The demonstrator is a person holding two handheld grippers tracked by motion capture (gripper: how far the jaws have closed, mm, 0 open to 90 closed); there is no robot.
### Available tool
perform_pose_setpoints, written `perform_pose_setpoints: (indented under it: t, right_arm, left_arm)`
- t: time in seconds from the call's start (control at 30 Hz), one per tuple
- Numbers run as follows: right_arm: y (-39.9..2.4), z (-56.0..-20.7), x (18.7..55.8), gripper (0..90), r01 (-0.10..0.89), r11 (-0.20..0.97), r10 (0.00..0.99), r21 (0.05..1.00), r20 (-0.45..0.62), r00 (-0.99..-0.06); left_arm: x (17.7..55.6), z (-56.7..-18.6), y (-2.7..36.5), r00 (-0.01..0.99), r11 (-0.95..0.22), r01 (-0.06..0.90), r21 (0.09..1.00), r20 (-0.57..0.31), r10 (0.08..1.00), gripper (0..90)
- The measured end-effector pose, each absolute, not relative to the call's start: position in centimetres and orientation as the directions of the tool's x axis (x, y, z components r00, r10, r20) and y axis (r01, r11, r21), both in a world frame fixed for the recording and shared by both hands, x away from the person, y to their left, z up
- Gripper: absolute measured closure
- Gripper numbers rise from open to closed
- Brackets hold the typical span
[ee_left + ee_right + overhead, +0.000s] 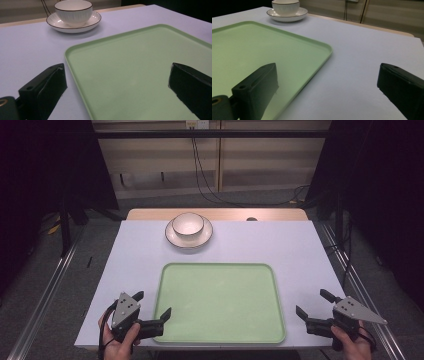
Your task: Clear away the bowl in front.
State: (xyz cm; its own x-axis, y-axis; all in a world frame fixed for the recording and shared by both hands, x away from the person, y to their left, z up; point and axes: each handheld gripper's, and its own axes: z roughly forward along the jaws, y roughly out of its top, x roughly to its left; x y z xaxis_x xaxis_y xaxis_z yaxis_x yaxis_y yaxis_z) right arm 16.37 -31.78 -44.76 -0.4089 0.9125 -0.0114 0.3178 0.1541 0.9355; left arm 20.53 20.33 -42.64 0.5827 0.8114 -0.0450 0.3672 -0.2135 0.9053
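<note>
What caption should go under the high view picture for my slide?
Two open grippers, left gripper and right gripper, flank a green tray; bowl on saucer beyond.

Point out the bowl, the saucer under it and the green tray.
bowl [188,224]: high view, on its white inside.
saucer [172,237]: high view, on its bare rim left of the bowl.
green tray [220,300]: high view, on its bare flat floor.

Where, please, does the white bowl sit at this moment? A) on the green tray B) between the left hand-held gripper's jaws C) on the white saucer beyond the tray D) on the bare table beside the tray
C: the white bowl rests on the white saucer, apart from the green tray.
</note>
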Motion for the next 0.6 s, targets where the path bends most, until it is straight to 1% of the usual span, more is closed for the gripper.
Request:
perform_pose_setpoints:
  t: [0.23,0.27,0.33,0.4,0.5,0.57,0.6]
  right_arm:
    - [-32.1,-44.8,16.4,2.6,0.331,0.135,0.911,0.934,0.014,-0.412]
    - [-32.0,-44.8,16.3,2.5,0.331,0.13,0.912,0.935,0.018,-0.409]
    - [-32.1,-44.8,16.3,2.0,0.327,0.135,0.91,0.935,0.013,-0.414]
    - [-32.0,-44.8,16.3,2.0,0.324,0.137,0.911,0.936,0.01,-0.412]
    - [-31.9,-44.8,16.3,1.7,0.327,0.126,0.911,0.937,0.021,-0.411]
    - [-31.9,-44.8,16.3,1.2,0.323,0.112,0.91,0.94,0.034,-0.412]
    - [-31.8,-44.8,16.3,1.2,0.322,0.112,0.911,0.94,0.032,-0.412]
  left_arm:
    - [20.6,-42.6,20.1,0.578,-0.216,0.362,0.907,-0.036,0.815,1.4]
    - [20.6,-42.6,20.0,0.562,-0.21,0.364,0.907,-0.035,0.826,1.4]
    - [20.8,-42.7,19.8,0.537,-0.187,0.38,0.906,-0.052,0.842,2.0]
    - [20.8,-42.7,19.8,0.551,-0.199,0.372,0.906,-0.043,0.833,2.2]
    - [20.8,-42.5,19.5,0.549,-0.173,0.368,0.914,-0.064,0.833,2.1]
    - [20.9,-42.4,19.1,0.551,-0.209,0.36,0.909,-0.026,0.834,2.0]
    - [20.9,-42.3,18.9,0.556,-0.21,0.358,0.91,-0.027,0.831,2.2]
